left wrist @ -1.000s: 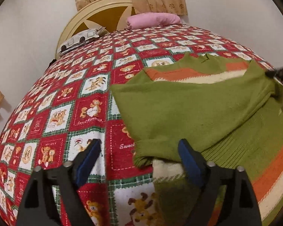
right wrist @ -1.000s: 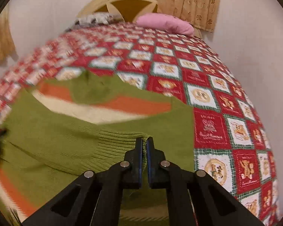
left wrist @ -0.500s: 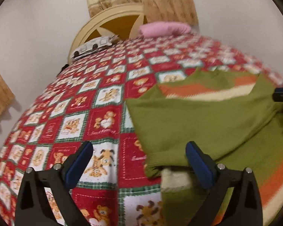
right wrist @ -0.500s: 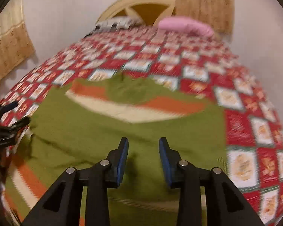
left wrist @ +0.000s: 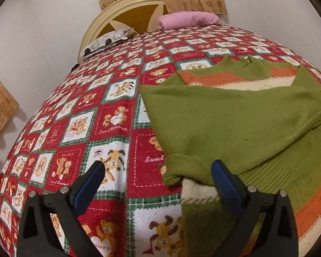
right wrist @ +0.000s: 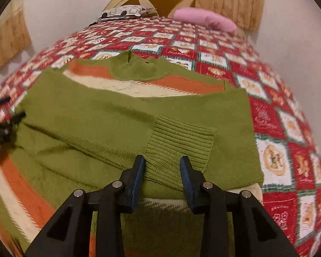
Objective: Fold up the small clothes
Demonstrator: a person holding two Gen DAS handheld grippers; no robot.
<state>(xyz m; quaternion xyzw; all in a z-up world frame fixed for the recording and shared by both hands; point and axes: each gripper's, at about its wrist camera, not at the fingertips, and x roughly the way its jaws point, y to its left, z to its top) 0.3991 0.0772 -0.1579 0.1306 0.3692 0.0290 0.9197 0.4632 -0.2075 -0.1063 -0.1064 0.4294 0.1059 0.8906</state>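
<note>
Bedspread [left wrist: 109, 117] under green sweater [right wrist: 109, 115]. Right gripper [right wrist: 162, 171], clenched 1 s ago, now released above cuff [right wrist: 179, 143]; left gripper [left wrist: 158, 175] stays spread. Hem cut off.

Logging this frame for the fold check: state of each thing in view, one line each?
Sweater: flat on the bed, both sleeves folded across the chest, not gripped.
Ribbed cuff: lying on the sweater, free.
Left gripper: open, empty, over the sweater's edge.
Right gripper: open, empty, over the cuff.
Pink pillow: at the headboard.
</note>
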